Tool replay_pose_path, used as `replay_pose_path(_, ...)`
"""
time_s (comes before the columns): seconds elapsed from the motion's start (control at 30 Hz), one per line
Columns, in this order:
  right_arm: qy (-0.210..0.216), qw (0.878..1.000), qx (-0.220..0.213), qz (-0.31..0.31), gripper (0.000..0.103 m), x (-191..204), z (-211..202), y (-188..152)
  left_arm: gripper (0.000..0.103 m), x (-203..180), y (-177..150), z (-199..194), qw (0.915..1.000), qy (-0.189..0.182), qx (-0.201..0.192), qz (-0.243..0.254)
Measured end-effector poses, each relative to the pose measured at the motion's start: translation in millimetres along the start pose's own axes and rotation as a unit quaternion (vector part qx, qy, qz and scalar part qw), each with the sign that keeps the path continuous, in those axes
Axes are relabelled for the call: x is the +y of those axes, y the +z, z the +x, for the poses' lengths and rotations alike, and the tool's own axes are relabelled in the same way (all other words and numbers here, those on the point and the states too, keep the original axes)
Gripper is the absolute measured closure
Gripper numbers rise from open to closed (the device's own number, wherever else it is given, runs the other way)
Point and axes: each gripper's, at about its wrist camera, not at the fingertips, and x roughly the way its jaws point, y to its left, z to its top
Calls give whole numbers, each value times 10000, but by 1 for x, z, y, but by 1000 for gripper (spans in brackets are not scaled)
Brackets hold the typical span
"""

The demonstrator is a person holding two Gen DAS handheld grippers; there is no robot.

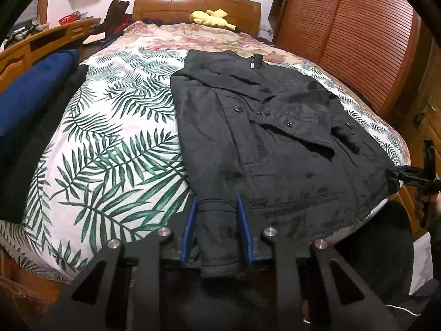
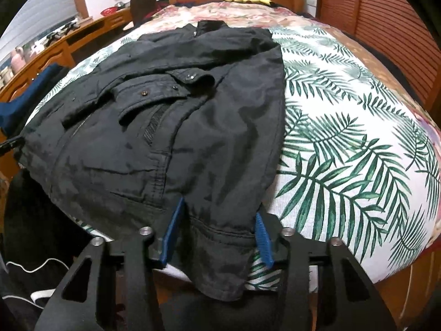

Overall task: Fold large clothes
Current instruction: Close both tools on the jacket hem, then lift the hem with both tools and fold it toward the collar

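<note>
A black jacket point(image 1: 275, 143) lies spread on a leaf-print bedspread point(image 1: 115, 143), front side up, collar at the far end from both grippers and hem edge nearest them. Left gripper point(image 1: 216, 207): the cuff end of one sleeve point(image 1: 217, 237) runs between its two blue fingers point(image 1: 190, 229) and hangs toward the camera; both pads appear to touch the cloth, so this gripper is clamped on the sleeve. Right gripper point(image 2: 219, 212): the other sleeve's cuff end point(image 2: 217, 248) passes between its blue fingers point(image 2: 172, 231); the left-hand pad lies against the fabric, the right-hand pad point(image 2: 263, 237) sits at the fabric's edge with bedspread showing just beside it, and whether it presses the cloth cannot be determined. The bulk of the jacket extends ahead of and between the two grippers. In the left wrist view the right gripper's tip point(image 1: 410, 176) shows at the jacket's far right corner. Snap buttons and a zipper are visible on the jacket; no brand, label or legible writing can be read on it. A yellow plush toy point(image 1: 212, 18) rests by the headboard, well beyond both grippers.
</note>
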Motion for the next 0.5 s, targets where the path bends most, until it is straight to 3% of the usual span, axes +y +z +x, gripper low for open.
replay_pose_path(0.13,213,9993,-273,114,67,-1,-10,1,77,-1,1,6,9999,85,92,19)
replay_pose_path(0.23,225,9995,-200,136,68,-2,-4,1,77,3,-1,13,9996,164,210,-34)
replay_pose_path(0.27,200,9996,-164,137,78,-4,-1,0,79,3,-1,13,9997,146,198,-48)
replay_pose_path(0.37,315,9993,-184,109,87,-4,-2,4,95,-1,5,3,9998,160,86,-74)
replay_pose_path(0.5,314,9979,-561,-83,93,7,-26,20,99,-14,23,-17,9993,241,-266,46)
